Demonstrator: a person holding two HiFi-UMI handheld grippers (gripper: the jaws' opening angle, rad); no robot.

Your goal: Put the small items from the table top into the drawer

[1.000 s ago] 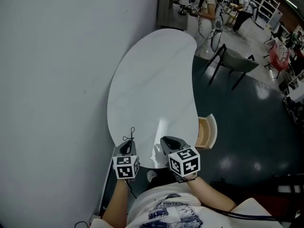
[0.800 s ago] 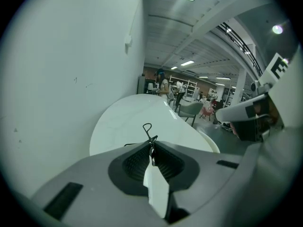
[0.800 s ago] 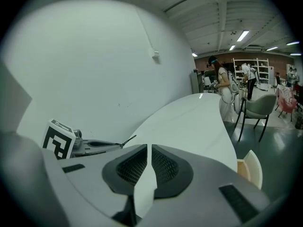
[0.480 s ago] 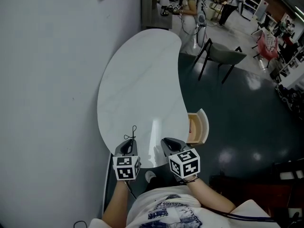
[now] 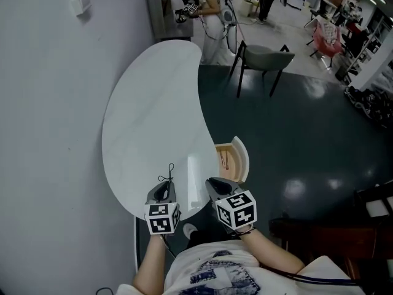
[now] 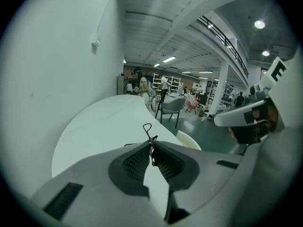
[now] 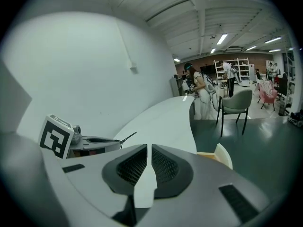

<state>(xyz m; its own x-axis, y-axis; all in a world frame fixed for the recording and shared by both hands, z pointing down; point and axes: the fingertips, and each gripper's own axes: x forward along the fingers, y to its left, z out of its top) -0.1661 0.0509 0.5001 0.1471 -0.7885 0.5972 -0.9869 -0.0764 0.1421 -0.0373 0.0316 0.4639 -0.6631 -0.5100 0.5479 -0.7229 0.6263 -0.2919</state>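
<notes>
A white kidney-shaped table [image 5: 153, 115] runs along the wall. On its right side an open wooden drawer [image 5: 240, 154] shows thin sticks inside. My left gripper [image 5: 164, 187] hangs over the table's near end, shut on a small black wire clip [image 5: 169, 171]. The clip's loop [image 6: 147, 127] sticks out past the pads in the left gripper view. My right gripper [image 5: 215, 183] is just to its right at the table's edge, with the jaws together and nothing between them [image 7: 149, 148]. The drawer front [image 7: 222, 154] lies a little ahead and right of it.
A grey wall borders the table on the left. A grey chair [image 5: 263, 60] stands on the dark floor beyond the table's far end, and people and shelves fill the background. The person's shoe [image 5: 190, 230] shows under the near edge.
The head view has swung right: table and drawer slid left in it. Both grippers kept their grip and spacing, and the drawer now sits closer above the right gripper.
</notes>
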